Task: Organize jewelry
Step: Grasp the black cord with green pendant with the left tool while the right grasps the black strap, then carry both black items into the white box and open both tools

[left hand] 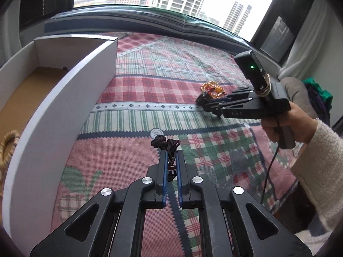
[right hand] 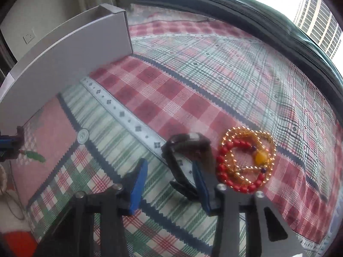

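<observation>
Left wrist view: the left gripper point(left hand: 171, 156) is clenched on a dark beaded bracelet point(left hand: 168, 150), its blue-padded fingers point(left hand: 164, 171) pinching the strand so a knotted loop bunches out past the fingertips, above the patchwork cloth point(left hand: 150, 75). To the left stands a white box point(left hand: 64, 98) with a brown cardboard floor; a pale braided loop point(left hand: 6, 147) shows at its near left edge. Far to the right, the right gripper point(left hand: 205, 101), held in a hand point(left hand: 285, 124) with a fleecy cream sleeve point(left hand: 321, 171), is low over the cloth beside a gold and red bead pile point(left hand: 213, 90).

In the right wrist view, the right gripper point(right hand: 169, 175) is released, its fingers spread wide. A black wristband point(right hand: 186, 150) lies on the cloth between them, close against the right finger. Just right of that finger sits a red bead bracelet point(right hand: 235, 167) tangled with a gold bead chain point(right hand: 248, 132) and an amber bead point(right hand: 261, 156). The white box point(right hand: 70, 64) rises at far left.
</observation>
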### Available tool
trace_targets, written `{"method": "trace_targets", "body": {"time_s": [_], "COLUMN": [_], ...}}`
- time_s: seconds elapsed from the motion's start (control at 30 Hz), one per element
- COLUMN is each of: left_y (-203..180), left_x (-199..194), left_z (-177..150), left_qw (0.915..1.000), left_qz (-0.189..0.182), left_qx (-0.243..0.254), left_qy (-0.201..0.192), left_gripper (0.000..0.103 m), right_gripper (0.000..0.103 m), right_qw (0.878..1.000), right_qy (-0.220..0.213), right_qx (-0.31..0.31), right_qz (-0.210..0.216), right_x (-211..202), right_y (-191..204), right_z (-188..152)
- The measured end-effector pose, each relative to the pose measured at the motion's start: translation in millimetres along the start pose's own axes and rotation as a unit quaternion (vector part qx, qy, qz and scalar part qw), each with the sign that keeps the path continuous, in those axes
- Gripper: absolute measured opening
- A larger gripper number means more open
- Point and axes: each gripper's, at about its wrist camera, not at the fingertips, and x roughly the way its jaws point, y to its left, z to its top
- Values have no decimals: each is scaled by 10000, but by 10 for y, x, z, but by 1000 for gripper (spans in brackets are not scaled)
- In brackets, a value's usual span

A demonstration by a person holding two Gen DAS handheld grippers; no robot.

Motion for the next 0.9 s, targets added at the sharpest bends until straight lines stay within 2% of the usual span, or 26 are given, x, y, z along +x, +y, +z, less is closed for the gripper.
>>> {"method": "trace_targets", "body": {"time_s": [0.07, 0.1, 0.2, 0.3, 0.4, 0.53, 0.63, 0.8, 0.9], "left_y": [59, 84, 133, 176, 297, 593, 926, 1585, 1927], "left_x": [-115, -167, -326, -586, -957, -1424, -1642, -1699, -1616], "left_z": [-43, -62, -83, -45, 13, 75, 71, -80, -214], "left_qw": [9999, 9999, 9996, 9989, 9971, 9928, 9866, 9718, 9628], "left_qz": [-18, -16, -15, -24, 17, 382, 902, 1577, 1795], "left_qx": [-81, -126, -243, -332, -445, -592, -803, -1440, -1858], "left_qy": [-59, -76, -132, -321, -620, -966, -1093, -999, -793], "left_gripper": [6, 6, 6, 6, 6, 6, 6, 6, 6], "right_gripper": [8, 6, 5, 5, 5, 5, 5, 5, 5], "right_qw": [9997, 9988, 9931, 9907, 9875, 9803, 9744, 9677, 9634], "right_qy": [-87, -254, -515, -689, -935, -1407, -1668, -1717, -1653], "right_qx": [213, 415, 960, 981, 894, 548, 179, -342, -636], "right_qz": [-8, 107, 444, 648, 905, 1271, 1499, 1815, 2013], "right_x": [-56, -160, -452, -720, -955, -1257, -1379, -1302, -1176], "right_y": [-23, -37, -21, 161, 419, 906, 1320, 1997, 2411], "right_z": [-20, -40, -130, -161, -41, 322, 631, 1146, 1346]}}
